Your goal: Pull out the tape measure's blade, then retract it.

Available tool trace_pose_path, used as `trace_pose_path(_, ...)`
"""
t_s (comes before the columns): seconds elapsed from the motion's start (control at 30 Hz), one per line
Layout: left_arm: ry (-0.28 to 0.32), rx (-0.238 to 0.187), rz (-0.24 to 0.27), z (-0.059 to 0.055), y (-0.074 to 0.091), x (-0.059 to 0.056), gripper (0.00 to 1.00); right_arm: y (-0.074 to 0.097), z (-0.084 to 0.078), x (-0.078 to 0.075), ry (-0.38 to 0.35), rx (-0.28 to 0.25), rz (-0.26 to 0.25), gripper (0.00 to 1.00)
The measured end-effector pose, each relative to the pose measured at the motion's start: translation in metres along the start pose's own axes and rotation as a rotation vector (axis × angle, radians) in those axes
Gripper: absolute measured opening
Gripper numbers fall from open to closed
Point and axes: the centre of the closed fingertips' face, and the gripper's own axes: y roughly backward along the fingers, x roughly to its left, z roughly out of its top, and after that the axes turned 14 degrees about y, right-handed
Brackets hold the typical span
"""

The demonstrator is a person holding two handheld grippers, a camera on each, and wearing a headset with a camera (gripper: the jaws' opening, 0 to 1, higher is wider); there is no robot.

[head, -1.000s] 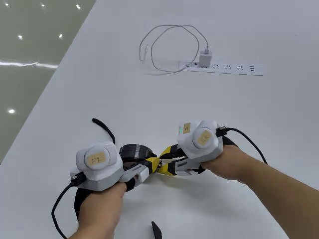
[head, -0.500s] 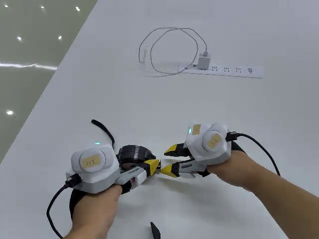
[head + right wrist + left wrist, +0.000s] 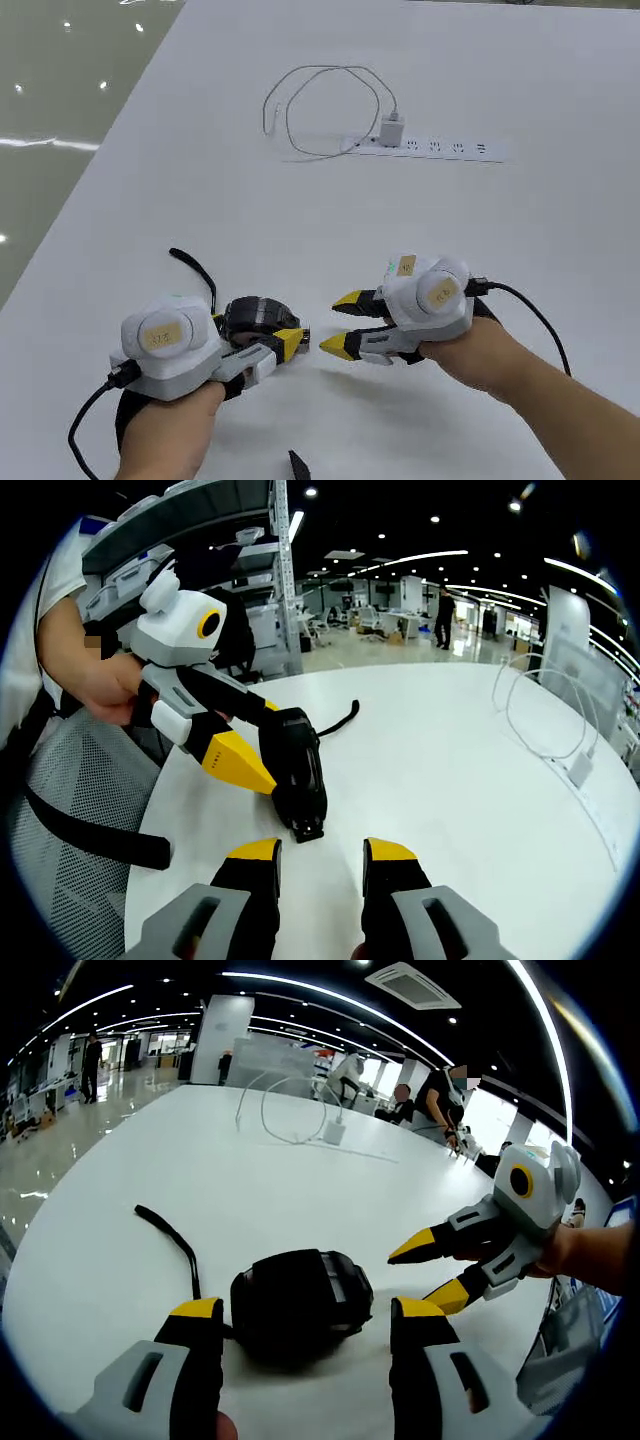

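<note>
The left gripper [image 3: 308, 1312] is clamping the tape measure [image 3: 298, 765] near the bench's near edge, with the blade mouth facing the right gripper [image 3: 341, 322]. The right gripper is hovering just beside it, jaws apart.

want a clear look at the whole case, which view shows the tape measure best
Left gripper view: the tape measure sits whole and centred, in front of the left tool. The right gripper view shows it at an angle, with that tool's yellow jaw covering part. The head view shows it small, half behind that tool.
</note>
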Motion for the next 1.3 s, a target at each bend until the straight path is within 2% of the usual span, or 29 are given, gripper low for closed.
trace_pose_path(0.13, -0.04, 0.0, -0.026, 0.0, 0.005, -0.002, 0.64, 0.012, -0.001, -0.001, -0.033, -0.017, -0.046, 0.32)
trace_pose_path(0.67, -0.142, -0.003, -0.103, -0.003, 0.027, -0.004, 0.68, 0.047, -0.016, 0.013, -0.07, 0.002, -0.133, 0.42)
trace_pose_path(1.0, -0.176, 0.013, -0.149, -0.007, 0.041, -0.004, 0.71, 0.076, -0.03, 0.019, -0.087, 0.026, -0.181, 0.49)
trace_pose_path(1.3, -0.204, 0.023, -0.173, -0.008, 0.052, -0.002, 0.74, 0.092, -0.039, 0.024, -0.112, 0.038, -0.206, 0.56)
